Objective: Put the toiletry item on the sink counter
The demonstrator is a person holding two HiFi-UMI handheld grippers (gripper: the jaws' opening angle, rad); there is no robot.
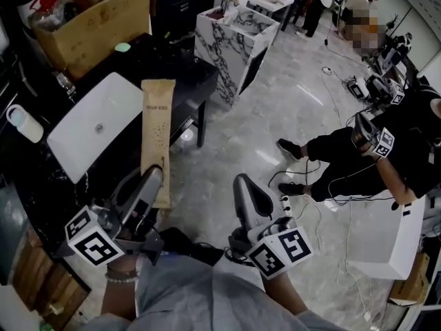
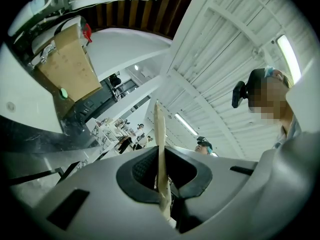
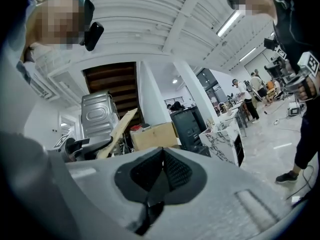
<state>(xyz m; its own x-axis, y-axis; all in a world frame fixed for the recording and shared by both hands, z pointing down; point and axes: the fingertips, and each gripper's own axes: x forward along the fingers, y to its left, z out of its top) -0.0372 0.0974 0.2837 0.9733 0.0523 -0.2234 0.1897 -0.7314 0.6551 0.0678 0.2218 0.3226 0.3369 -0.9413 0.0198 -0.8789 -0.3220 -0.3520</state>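
- One dark surface (image 1: 165,71) lies ahead of the left claw (image 1: 153,178) and off to its left side. It is judged to be the sink counter the task names.
- One white basin (image 1: 96,126) is set into that surface, just left of the left claw's tips.
- One cardboard box (image 1: 93,19) stands beyond the basin, well ahead of both claws.
- Right claw (image 1: 242,185): jaws pressed together with nothing between them. It sits beside the left claw, over the floor.
- Left claw: pads pinching the lower end of the paper packet (image 1: 158,126). The left gripper view shows the packet edge-on between the pads.
- Paper packet, the toiletry item: a long flat tan sleeve. It projects forward from the left claw and is held in the air, not yet on the surface.
- Handling, as a judgement:
  - The packet looks light, thin and easily creased.
  - Its matte paper should resist slipping.
  - An end grip leaves a long free length that may sway, so a hold nearer the middle would steady it.
  - Light pressure should be enough.
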